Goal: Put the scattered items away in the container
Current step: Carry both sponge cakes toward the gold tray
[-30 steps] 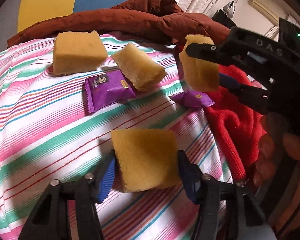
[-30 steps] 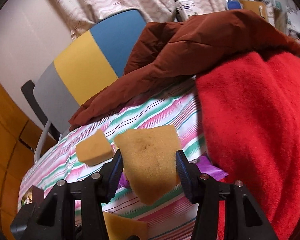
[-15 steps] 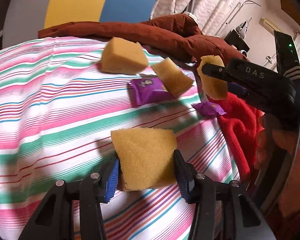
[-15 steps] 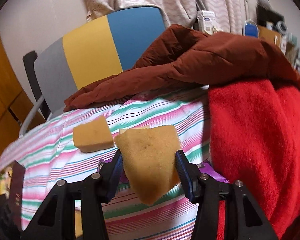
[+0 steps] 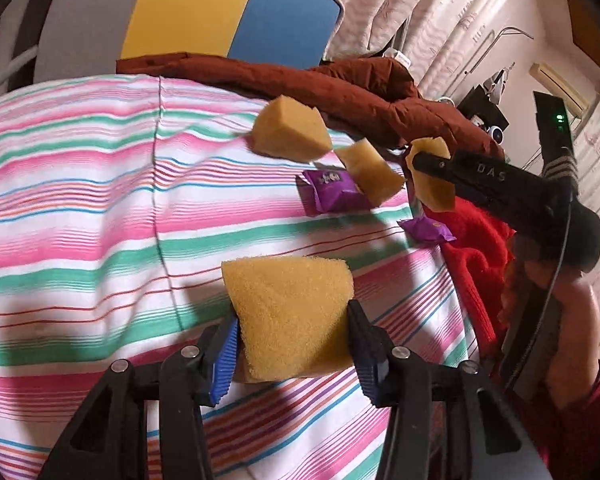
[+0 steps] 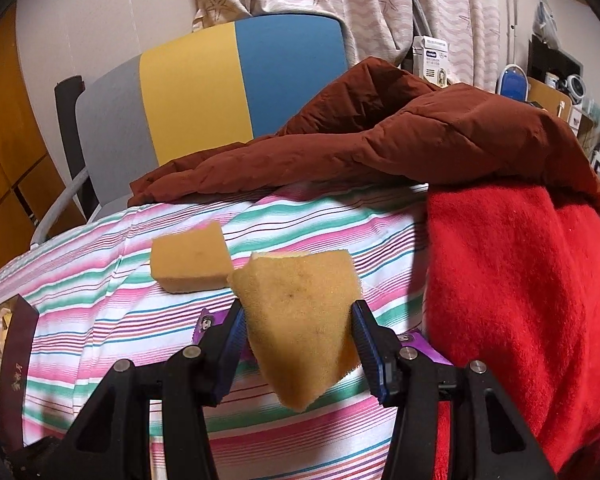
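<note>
My left gripper [image 5: 292,344] is shut on a yellow sponge block [image 5: 290,312] and holds it above the striped cloth [image 5: 100,208]. My right gripper [image 6: 298,344] is shut on another yellow sponge [image 6: 300,320]; it also shows in the left wrist view [image 5: 432,178] at the right. Two loose sponges [image 5: 288,130] [image 5: 370,176] lie on the cloth beside a purple snack packet [image 5: 332,192], with a smaller purple packet [image 5: 426,230] near the red blanket. One loose sponge [image 6: 190,256] shows in the right wrist view. A dark box edge [image 6: 16,360] shows at far left.
A brown quilted jacket [image 6: 380,140] lies along the back of the cloth. A red blanket [image 6: 520,300] covers the right side. A grey, yellow and blue chair back [image 6: 220,80] stands behind. Curtains and shelves with clutter fill the far right.
Both grippers have lifted and swung left with their sponges held. More of the striped cloth and the chair back now show; the loose sponges and packets sit further away.
</note>
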### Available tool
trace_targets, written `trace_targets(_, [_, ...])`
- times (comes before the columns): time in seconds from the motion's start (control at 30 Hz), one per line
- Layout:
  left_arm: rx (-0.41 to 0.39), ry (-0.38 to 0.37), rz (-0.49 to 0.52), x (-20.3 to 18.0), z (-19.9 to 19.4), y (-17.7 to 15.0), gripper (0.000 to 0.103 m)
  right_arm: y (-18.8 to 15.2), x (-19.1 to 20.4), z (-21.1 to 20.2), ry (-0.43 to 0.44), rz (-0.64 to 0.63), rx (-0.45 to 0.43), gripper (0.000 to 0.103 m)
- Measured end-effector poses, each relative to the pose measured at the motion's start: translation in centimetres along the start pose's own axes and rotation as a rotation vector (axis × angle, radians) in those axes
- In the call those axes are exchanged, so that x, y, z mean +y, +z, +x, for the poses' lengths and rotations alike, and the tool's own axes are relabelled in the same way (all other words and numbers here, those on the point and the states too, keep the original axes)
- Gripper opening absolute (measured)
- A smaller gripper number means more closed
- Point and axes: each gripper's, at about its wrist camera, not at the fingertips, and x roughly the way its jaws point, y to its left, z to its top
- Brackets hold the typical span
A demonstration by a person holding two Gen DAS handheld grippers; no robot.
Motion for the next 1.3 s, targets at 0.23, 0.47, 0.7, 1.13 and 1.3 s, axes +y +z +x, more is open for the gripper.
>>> trace_targets(0.23, [-0.022, 0.017, -0.006, 0.8, -1.5, -0.3, 0.05, -0.1, 0.8, 0.0, -0.008, -0.036, 0.0, 0.053])
trace_targets(0.47, [-0.044, 0.059, 0.015, 2.1, -3.4, -1.3, 0.05, -0.2, 1.6, 0.0, -0.013, -0.073, 0.003, 0.053])
trace_targets(0.7, [-0.068, 0.057, -0.009, 3.3, -5.4, -2.0, 0.05, -0.4, 2.8, -0.1, -0.019, -0.134, -0.006, 0.053])
trace_targets(1.13, [-0.239, 0.149, 0.026, 5.5, -12.6, -1.9, 0.05, -1.0, 6.4, -1.3, -0.055, -0.323, -0.087, 0.053])
trace_targets(1.3, [-0.272, 0.172, -0.014, 7.9, -15.6, -2.4, 0.05, -1.7, 9.7, -2.8, -0.004, -0.43, -0.133, 0.053])
